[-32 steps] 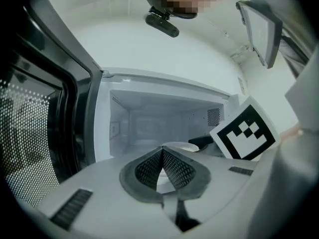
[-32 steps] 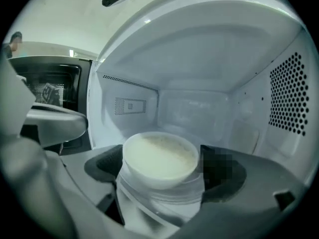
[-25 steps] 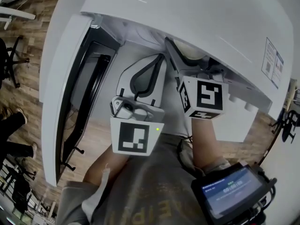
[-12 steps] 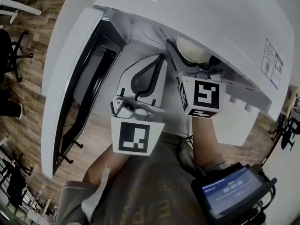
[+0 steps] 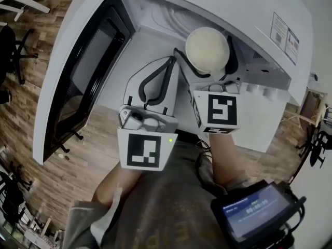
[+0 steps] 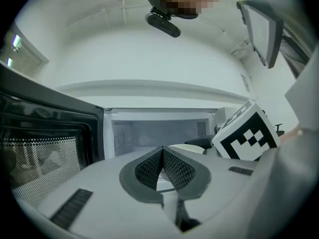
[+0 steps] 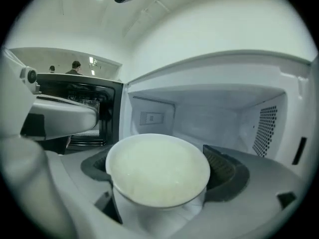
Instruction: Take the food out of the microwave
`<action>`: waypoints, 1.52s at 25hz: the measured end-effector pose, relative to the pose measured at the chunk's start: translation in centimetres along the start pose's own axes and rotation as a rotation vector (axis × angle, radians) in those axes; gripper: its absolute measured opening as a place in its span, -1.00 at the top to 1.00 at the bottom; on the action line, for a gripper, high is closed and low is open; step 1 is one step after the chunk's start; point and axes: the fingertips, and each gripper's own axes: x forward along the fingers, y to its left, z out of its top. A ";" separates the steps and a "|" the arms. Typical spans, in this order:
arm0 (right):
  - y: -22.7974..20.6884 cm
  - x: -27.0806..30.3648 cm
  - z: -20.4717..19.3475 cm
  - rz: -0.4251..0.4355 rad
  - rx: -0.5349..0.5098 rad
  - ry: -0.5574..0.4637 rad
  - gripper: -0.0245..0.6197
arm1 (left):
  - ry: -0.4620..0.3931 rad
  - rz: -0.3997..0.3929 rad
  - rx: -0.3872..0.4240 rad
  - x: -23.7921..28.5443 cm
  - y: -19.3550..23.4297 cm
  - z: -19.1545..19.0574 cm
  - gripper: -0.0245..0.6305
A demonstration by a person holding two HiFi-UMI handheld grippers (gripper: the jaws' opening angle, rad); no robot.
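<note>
A white bowl (image 5: 207, 50) (image 7: 157, 170) of pale food sits between the jaws of my right gripper (image 5: 210, 66) (image 7: 159, 183), which is shut on it just in front of the microwave's mouth. The white microwave (image 5: 233, 9) (image 7: 219, 113) has its dark-windowed door (image 5: 85, 61) (image 6: 45, 148) swung wide to the left. My left gripper (image 5: 161, 77) (image 6: 162, 176) hangs beside the right one, jaws shut on nothing, pointing at the cavity (image 6: 159, 128). The bowl's rim (image 6: 187, 147) peeks out past its jaws.
Wood-plank floor (image 5: 31, 87) lies below the microwave. A chair (image 5: 10, 51) stands at the left. A screen device (image 5: 254, 209) hangs at my chest. The microwave's control side (image 5: 259, 87) is right of the bowl.
The bowl has come out from under the microwave's top into full view, held by the right gripper. The view has shifted so the door appears opened wider. The left gripper stays shut alongside.
</note>
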 end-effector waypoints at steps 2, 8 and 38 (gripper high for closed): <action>0.7 -1.6 0.1 0.014 -0.002 -0.002 -0.75 | -0.001 0.005 0.001 -1.1 -0.9 0.3 0.90; 2.2 -6.5 -0.6 0.039 0.000 -0.010 -0.75 | 0.016 0.008 0.001 -4.4 -4.0 0.3 0.90; -5.2 -19.3 -17.3 -0.138 0.114 0.188 -0.76 | 0.067 -0.208 0.008 -3.9 -19.7 -4.9 0.90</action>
